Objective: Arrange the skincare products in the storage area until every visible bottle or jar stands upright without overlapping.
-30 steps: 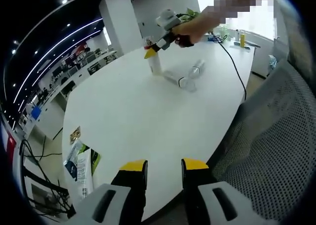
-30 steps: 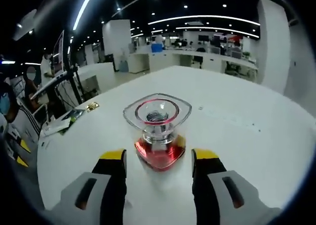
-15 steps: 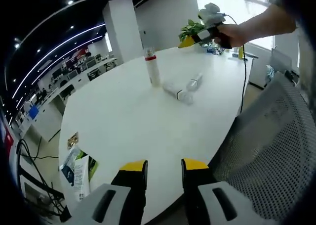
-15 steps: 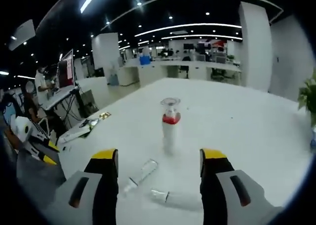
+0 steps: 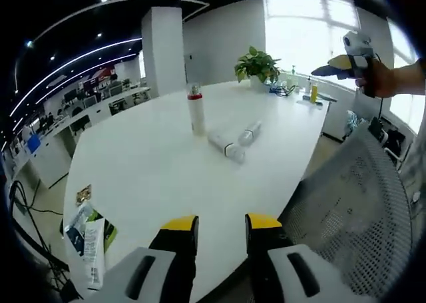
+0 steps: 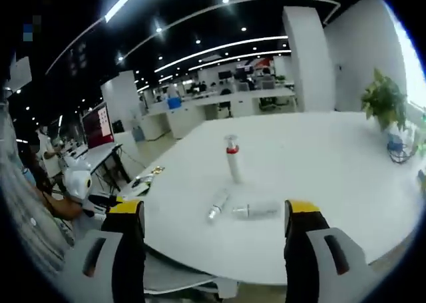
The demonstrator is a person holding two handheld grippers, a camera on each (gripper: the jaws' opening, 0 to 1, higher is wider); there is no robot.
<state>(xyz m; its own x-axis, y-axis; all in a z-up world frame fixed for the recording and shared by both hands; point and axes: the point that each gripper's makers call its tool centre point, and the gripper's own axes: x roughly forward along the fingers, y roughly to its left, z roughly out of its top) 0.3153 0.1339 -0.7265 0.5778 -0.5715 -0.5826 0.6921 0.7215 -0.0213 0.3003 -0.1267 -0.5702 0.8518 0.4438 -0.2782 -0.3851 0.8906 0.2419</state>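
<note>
On the big white table (image 5: 153, 163), roughly in the middle, 1 bottle with a red collar (image 5: 196, 110) stands upright, and just beside its base 2 clear bottles lie flat: 1 (image 5: 223, 145) nearer the table edge, the other (image 5: 249, 133) angled away from it, their ends close together or maybe touching, hard to tell. The right gripper view has the same trio, the upright one (image 6: 232, 158) behind the 2 fallen ones (image 6: 217, 204) (image 6: 255, 211). The left gripper (image 5: 220, 228) hangs off the table edge near a mesh chair (image 5: 353, 210), jaws slightly parted and holding nothing. The right gripper (image 6: 217, 213) is spread wide and empty, well back from the bottles; it also appears held up in a hand (image 5: 349, 63) in the left gripper view. So 2 bottles are left to stand up, probably. The risk: they're round and lying loose, so a sloppy pinch could roll 1 toward the edge or knock over the upright bottle right next to them.
</note>
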